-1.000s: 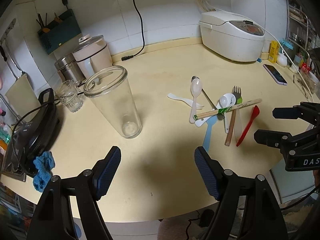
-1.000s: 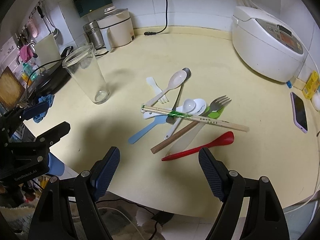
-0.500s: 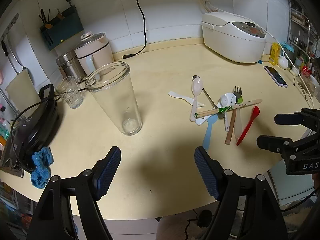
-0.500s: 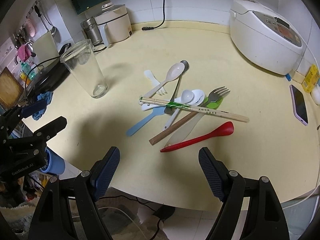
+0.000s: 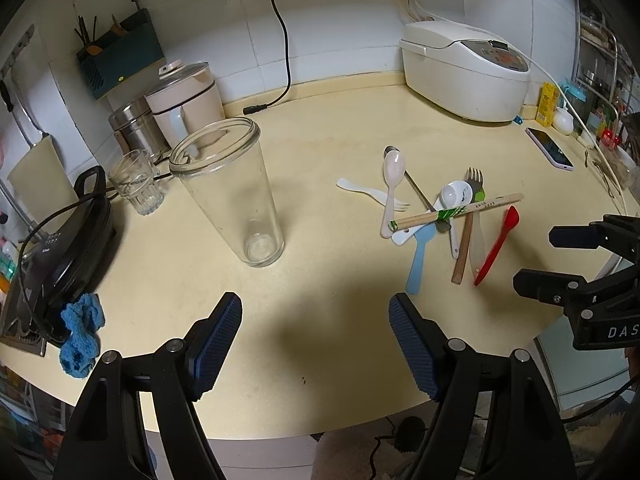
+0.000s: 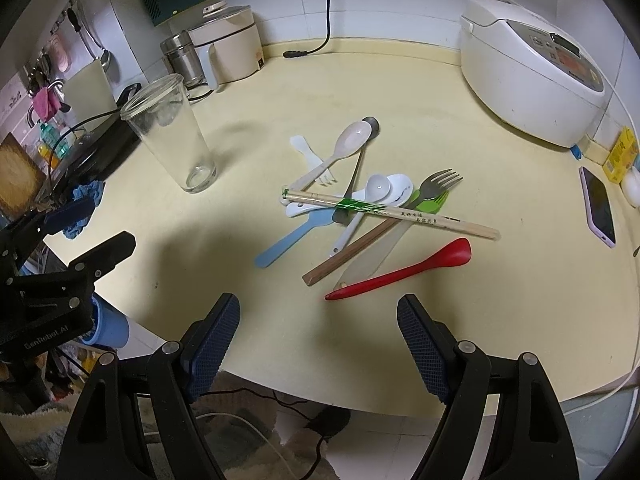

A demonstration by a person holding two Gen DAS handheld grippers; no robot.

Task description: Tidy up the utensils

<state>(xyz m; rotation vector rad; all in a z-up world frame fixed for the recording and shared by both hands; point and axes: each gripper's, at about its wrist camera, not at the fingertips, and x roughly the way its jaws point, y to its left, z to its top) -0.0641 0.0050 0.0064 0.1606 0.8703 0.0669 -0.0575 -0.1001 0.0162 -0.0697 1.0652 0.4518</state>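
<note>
Hovering over the surface's (image 6: 520,280) near edge, the right gripper (image 6: 318,332) and left gripper (image 5: 316,330) both gape wide, holding nothing. Ahead of the right gripper lies a tangled utensil pile: red spoon (image 6: 400,272), blue handle (image 6: 292,238), wrapped chopsticks (image 6: 394,212), grey fork (image 6: 438,184), white spoons (image 6: 384,190). Left of it, well apart, stands an empty tall glass (image 6: 172,136).

metal spoon (image 6: 370,125): bowl mostly under pale spoon (image 6: 352,138) | green fork (image 6: 434,204): handle buried

Dim overhead light, soft shadows near edge, fisheye warping, dark corners
</note>
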